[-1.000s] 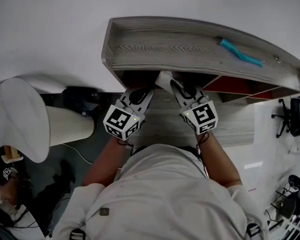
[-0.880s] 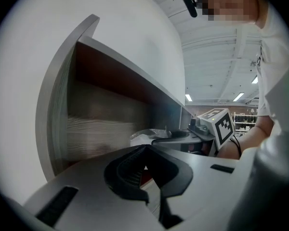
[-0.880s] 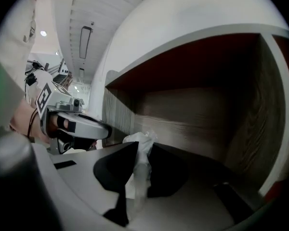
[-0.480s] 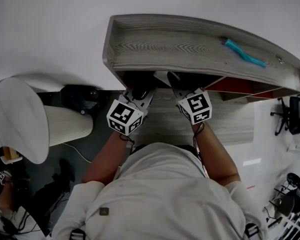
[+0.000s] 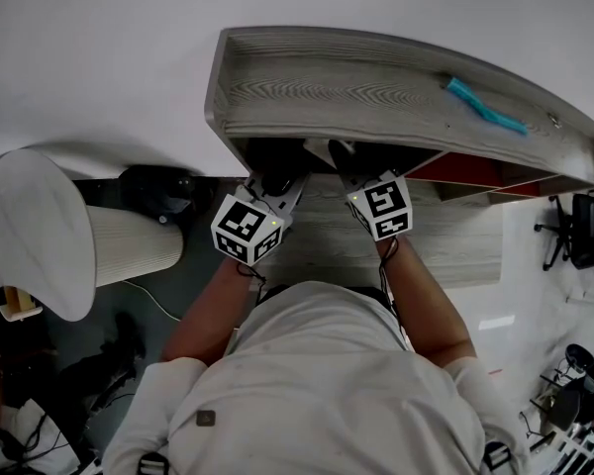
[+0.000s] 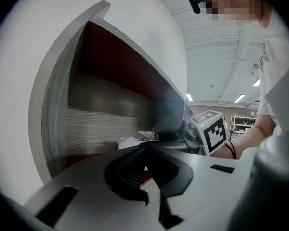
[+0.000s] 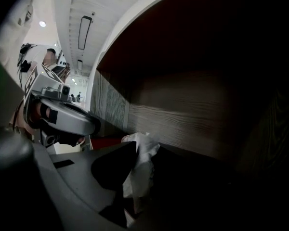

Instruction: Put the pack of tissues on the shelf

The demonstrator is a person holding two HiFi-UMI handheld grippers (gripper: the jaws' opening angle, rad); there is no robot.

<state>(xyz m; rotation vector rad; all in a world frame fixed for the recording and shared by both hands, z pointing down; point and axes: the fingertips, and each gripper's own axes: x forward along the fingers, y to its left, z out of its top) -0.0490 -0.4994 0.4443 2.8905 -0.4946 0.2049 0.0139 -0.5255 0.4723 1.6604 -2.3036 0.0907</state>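
Head view: a person in a white shirt [image 5: 327,384] is standing over a grey wood-grain shelf [image 5: 376,92] and reaching both arms into the open compartment under its top board
Top board: a slim teal thing [image 5: 483,105] is lying slantwise near its right end
Left gripper [image 6: 145,150]: it is pointing into the left part of the compartment, close to the side wall; its jaws are meeting at the tips, clenched with nothing between them
Right gripper [image 7: 135,155]: it is reaching in just beside the left one; its jaws have just been opening, yet the white wrapper is filling the narrow gap from one jaw to the other, so they are pinching the crumpled end of the pack of tissues [image 7: 140,146]
Pack's place: it is sitting inside the compartment, low and between the two grippers; from the left gripper view it is showing white with a crinkled clear edge, right in front of the right gripper; whether it is resting fully on the board is not showing
Compartment: its back panel is showing pale wood grain, with dark red lining above
Beside the shelf: a white round-topped thing [image 5: 30,236] and a ribbed white cylinder [image 5: 129,247] are standing at the left over a dark floor
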